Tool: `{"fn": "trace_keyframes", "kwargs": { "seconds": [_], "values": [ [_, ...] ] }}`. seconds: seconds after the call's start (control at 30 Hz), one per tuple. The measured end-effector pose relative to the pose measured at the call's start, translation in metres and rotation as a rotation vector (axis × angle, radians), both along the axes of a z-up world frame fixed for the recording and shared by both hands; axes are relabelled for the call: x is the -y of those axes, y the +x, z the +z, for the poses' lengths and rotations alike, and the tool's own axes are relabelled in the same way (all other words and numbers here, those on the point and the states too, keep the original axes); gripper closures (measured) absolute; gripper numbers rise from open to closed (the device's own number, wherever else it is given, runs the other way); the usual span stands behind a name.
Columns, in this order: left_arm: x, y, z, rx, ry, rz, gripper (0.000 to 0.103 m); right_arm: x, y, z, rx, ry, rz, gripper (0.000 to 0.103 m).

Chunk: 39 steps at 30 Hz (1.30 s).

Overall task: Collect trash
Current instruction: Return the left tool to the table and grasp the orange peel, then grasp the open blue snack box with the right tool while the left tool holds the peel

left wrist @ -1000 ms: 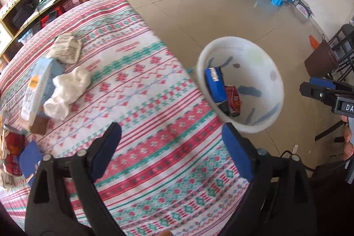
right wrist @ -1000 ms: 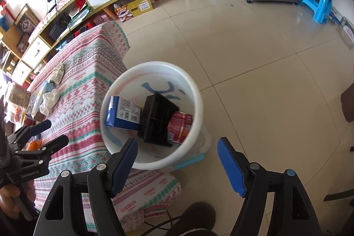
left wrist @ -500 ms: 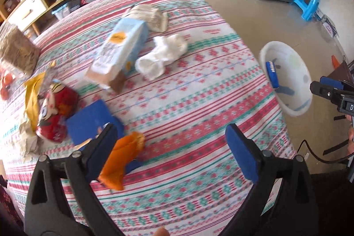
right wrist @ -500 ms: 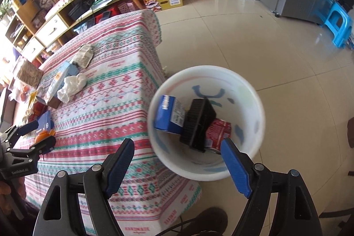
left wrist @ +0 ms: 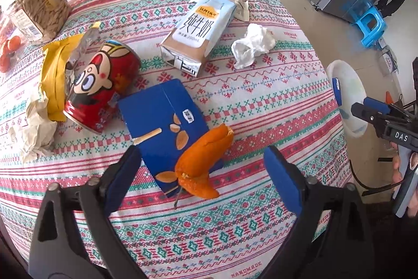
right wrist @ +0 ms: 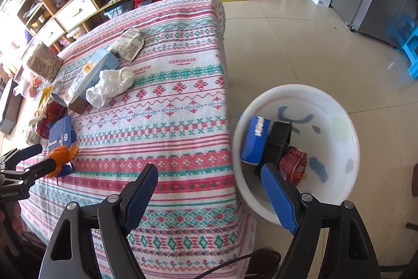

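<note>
The left gripper (left wrist: 201,174) has its jaws apart and closing around the orange peel (left wrist: 201,164) between them; the right gripper (right wrist: 209,196) has its jaws apart, empty, beside the white bin (right wrist: 347,148).

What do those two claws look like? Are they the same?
Yes, they match. Each claw is a black plastic frame with silver screws, and its two fingers wear flat blue pads. The left claw and right claw both look like that. White letters mark their sides, and a thin black cable trails near the right one.
</note>
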State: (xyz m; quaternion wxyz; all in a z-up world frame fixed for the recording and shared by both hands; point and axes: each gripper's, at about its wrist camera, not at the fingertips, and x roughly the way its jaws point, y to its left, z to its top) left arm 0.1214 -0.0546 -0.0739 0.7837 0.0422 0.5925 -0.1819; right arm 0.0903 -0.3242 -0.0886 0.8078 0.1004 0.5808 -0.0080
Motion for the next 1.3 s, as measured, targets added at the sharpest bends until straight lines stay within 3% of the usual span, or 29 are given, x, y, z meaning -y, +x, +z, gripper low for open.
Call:
{"fn": "trace_keyframes", "kwargs": {
  "seconds": [0.2,0.27,0.37,0.77,0.93,1.3],
  "values": [
    [-0.004,0.005,-0.012,-0.060,-0.029,0.002,0.049,-0.011,0.006,-0.003,-0.010,-0.008,0.017,0.020],
    [-0.005,0.005,-0.012,-0.057,-0.030,0.000,0.072,-0.012,0.007,-0.003,-0.011,-0.007,0.016,0.020],
    [-0.009,0.003,-0.008,-0.066,-0.072,0.004,0.081,-0.015,0.008,-0.003,-0.011,-0.007,0.016,0.020],
    [-0.062,-0.017,0.027,0.031,-0.167,0.075,0.084,-0.074,0.021,0.008,0.014,0.007,0.097,0.020],
    [-0.100,-0.022,0.032,0.095,-0.116,0.138,0.084,-0.118,0.029,0.006,0.009,0.006,0.166,0.018],
    [-0.157,-0.023,0.021,0.088,-0.088,0.219,0.084,-0.211,0.047,-0.010,-0.026,0.027,0.307,0.014]
  ]
}}
